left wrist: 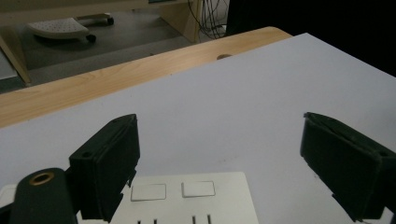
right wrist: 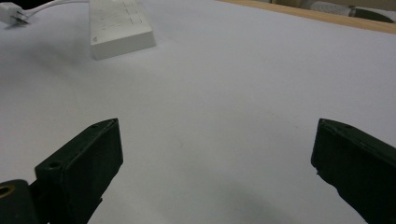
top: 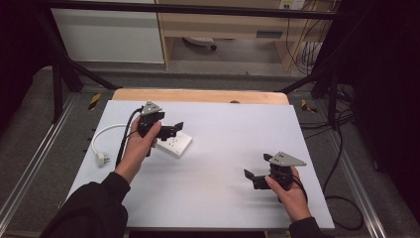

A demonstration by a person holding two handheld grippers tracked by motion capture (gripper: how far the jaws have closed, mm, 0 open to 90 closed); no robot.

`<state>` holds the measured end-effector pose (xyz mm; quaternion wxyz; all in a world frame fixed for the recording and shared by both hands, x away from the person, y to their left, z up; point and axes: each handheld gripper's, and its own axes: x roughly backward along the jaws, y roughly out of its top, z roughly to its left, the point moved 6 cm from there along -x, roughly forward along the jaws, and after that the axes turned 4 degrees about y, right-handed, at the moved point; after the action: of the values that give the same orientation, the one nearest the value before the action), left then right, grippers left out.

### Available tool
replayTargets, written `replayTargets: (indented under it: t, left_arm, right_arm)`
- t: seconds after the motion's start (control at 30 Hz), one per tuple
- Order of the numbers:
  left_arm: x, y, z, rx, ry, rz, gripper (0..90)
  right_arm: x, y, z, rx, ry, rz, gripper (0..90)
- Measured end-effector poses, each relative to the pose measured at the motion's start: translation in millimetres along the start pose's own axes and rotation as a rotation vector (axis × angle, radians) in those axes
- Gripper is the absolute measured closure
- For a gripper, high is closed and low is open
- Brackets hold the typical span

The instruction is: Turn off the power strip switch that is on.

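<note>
1. Left gripper [top: 171, 130] hovers over the near end of a white power strip [top: 174, 144] at the left-middle of the white table cover [top: 233, 148]. Jaws spread wide, nothing between them.
2. In the left gripper view the power strip [left wrist: 187, 200] lies just below and ahead of the jaws; pads don't touch it.
3. Its long axis runs diagonally, from the left gripper toward the table's middle; its cord [top: 106, 131] loops off left to a plug [top: 101, 158].
4. Right gripper [top: 257, 177] sits at the near right, jaws wide, empty, well apart from the strip.
5. Left hand [top: 138, 148] is clearly nearer; any next grasp likely falls to it, closing across the strip's short width.
</note>
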<state>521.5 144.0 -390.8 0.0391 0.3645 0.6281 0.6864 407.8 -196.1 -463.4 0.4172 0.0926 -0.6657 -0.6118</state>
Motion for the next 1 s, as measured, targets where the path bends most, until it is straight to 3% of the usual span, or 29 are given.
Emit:
replayTargets:
  t: [0.43, 1.0]
  left_arm:
    - [27.9, 7.0, 0.8, 0.014, 0.009, -0.061, 6.1]
    - [58.6, -1.3, -7.9, 0.004, -0.004, -0.104, 6.1]
  right_arm:
    - [-0.1, 0.3, 0.5, 0.004, 0.003, -0.001, 2.7]
    - [-0.7, -0.1, 0.6, 0.011, 0.003, 0.004, 2.6]
